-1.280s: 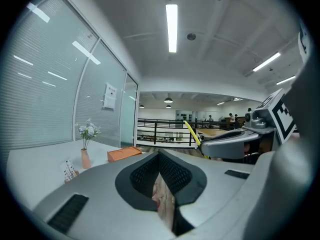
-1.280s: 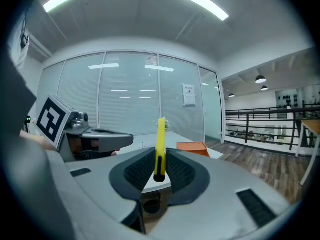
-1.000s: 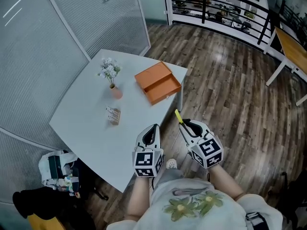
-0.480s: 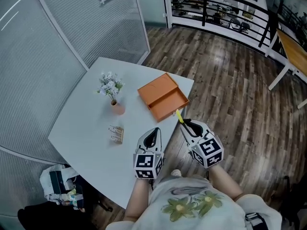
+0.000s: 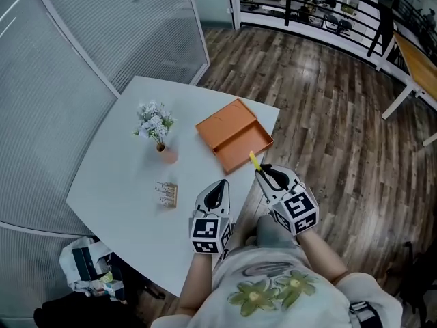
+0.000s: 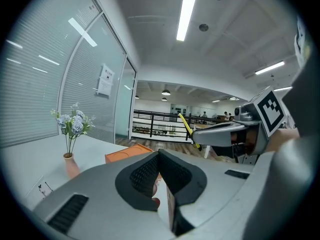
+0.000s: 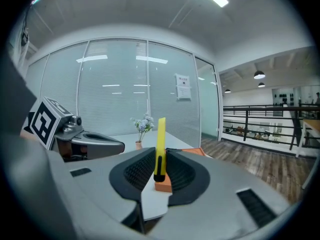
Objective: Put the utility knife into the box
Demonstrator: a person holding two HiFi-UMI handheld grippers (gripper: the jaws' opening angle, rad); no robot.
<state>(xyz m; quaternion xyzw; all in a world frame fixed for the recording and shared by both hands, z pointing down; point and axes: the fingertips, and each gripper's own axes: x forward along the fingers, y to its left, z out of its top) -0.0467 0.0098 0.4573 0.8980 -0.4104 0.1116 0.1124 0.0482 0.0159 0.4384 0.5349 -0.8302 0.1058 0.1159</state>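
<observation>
An open orange box (image 5: 234,134) lies near the right corner of the white table (image 5: 116,176), its tray (image 5: 243,145) toward me and its lid behind. My right gripper (image 5: 267,174) hovers just off the table's edge, in front of the box, shut on a yellow utility knife (image 5: 255,162) that sticks out forward. Along its jaws the knife (image 7: 161,134) stands upright between the pads, the box (image 7: 163,185) showing beyond. My left gripper (image 5: 218,193) is over the table's near edge, shut and holding nothing. From it I see the box (image 6: 127,155) and the knife (image 6: 185,125).
A small pink vase of pale flowers (image 5: 158,132) stands left of the box, and a small packet (image 5: 166,194) lies nearer me. A ribbed glass partition (image 5: 82,39) runs behind the table. Bags (image 5: 85,268) sit on the floor at lower left. Wooden floor (image 5: 328,128) spreads right.
The table and box have drawn closer and shifted right in the head view. Both grippers keep their pose, the knife still held; its tip now reaches the box's near edge.
</observation>
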